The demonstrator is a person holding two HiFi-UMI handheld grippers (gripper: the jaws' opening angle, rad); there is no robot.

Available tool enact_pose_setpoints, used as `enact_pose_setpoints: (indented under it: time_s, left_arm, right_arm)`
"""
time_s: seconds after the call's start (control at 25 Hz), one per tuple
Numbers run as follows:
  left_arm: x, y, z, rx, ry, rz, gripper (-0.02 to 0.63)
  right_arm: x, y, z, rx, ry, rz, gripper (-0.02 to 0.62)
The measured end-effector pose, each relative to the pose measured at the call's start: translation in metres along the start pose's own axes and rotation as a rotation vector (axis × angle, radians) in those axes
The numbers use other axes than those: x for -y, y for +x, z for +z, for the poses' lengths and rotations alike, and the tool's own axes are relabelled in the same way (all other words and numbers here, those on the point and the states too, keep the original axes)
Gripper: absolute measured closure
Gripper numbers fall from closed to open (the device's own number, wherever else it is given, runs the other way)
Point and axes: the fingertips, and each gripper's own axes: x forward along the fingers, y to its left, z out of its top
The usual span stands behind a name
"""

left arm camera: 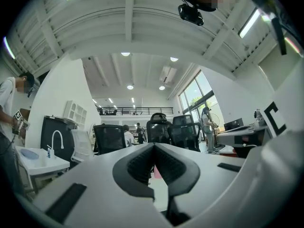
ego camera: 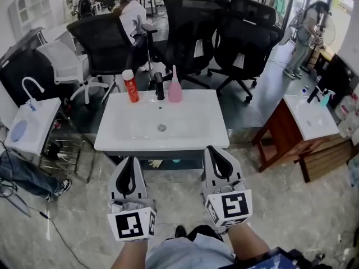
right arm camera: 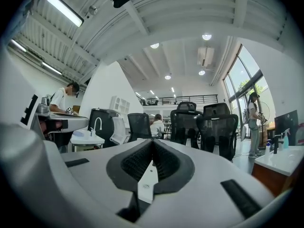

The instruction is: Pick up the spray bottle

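A white washbasin point(ego camera: 196, 133) stands in front of me. On its back rim are a red spray can with a white cap point(ego camera: 130, 86), a black tap point(ego camera: 160, 86) and a pink bottle with a narrow top point(ego camera: 175, 87). My left gripper point(ego camera: 132, 160) and right gripper point(ego camera: 216, 150) hover side by side just short of the basin's front edge, pointing level toward it. Both are shut with nothing between the jaws. In the left gripper view the left gripper's point(left arm camera: 153, 146) pads meet at the tip. The right gripper's point(right arm camera: 153, 141) pads meet the same way in the right gripper view.
Black office chairs point(ego camera: 106, 43) stand behind the basin, and people are farther back. To the left is a smaller white sink with a curved tap point(ego camera: 31, 122); to the right is a wooden vanity with a basin and bottles point(ego camera: 305, 116). Cables lie on the floor at the left.
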Motion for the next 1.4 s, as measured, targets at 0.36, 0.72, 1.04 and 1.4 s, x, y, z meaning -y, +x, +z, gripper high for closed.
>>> enact_pose_setpoints:
  time_s: [0.36, 0.72, 1.04, 1.4]
  left_arm:
    - [0.004, 0.033, -0.029, -0.052, -0.002, -0.037, 0.591]
    - [-0.006, 0.092, -0.049, -0.093, 0.019, -0.023, 0.591]
    - [-0.011, 0.168, -0.067, -0.129, 0.012, 0.002, 0.591]
    - [-0.012, 0.241, -0.051, -0.089, 0.03, 0.046, 0.591]
  right_arm:
    - [0.016, 0.022, -0.029, -0.048, 0.03, -0.034, 0.58]
    - [0.043, 0.088, -0.045, -0.064, 0.06, -0.022, 0.58]
    - [0.074, 0.164, -0.057, -0.095, 0.067, 0.018, 0.58]
    - [0.11, 0.235, -0.035, -0.052, 0.043, 0.069, 0.58]
